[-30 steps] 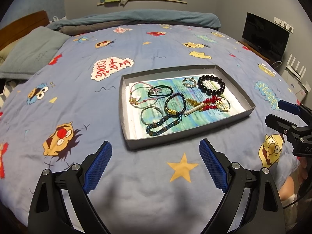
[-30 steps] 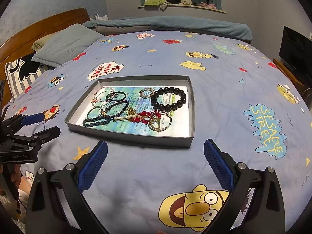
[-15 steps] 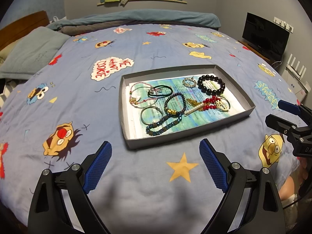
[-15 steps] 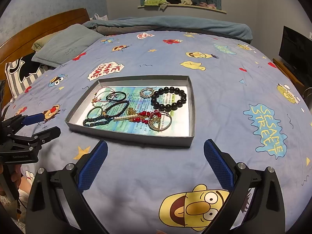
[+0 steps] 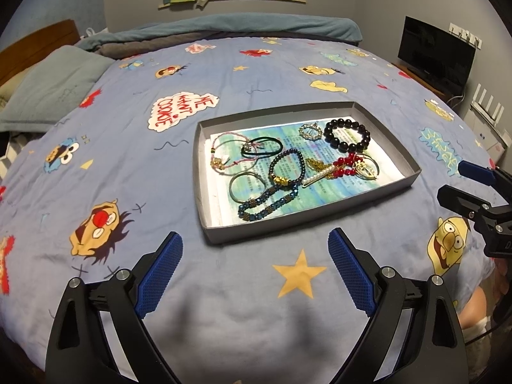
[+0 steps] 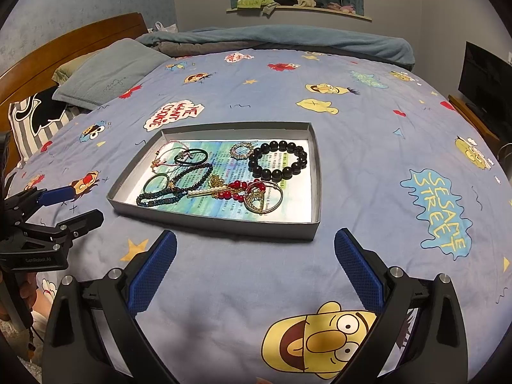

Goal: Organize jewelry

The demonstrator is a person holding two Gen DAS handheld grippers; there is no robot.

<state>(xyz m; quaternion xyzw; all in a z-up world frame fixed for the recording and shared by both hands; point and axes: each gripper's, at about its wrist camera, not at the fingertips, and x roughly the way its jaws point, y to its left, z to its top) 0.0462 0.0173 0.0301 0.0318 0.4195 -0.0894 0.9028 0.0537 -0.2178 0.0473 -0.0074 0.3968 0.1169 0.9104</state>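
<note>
A shallow grey tray (image 5: 412, 172) (image 6: 315, 224) lies on the bed with several pieces of jewelry inside. A black bead bracelet (image 5: 347, 135) (image 6: 277, 164) lies at its far right. A red bead piece (image 5: 344, 164) (image 6: 238, 189), a gold hoop (image 6: 264, 196), a blue bead strand (image 5: 268, 204) (image 6: 161, 199), a thin bangle (image 5: 247, 186) and a black hair tie (image 5: 262, 147) (image 6: 191, 156) lie beside it. My left gripper (image 5: 254, 270) is open and empty, just short of the tray's near edge. My right gripper (image 6: 254, 270) is open and empty, near the tray's near edge.
The bed cover (image 5: 128, 172) is blue with cartoon prints. Pillows (image 6: 108, 73) and a wooden headboard (image 6: 64, 48) lie at the left, a folded blanket (image 6: 288, 36) at the back. A TV (image 5: 435, 54) stands at the right. Each gripper shows at the edge of the other's view.
</note>
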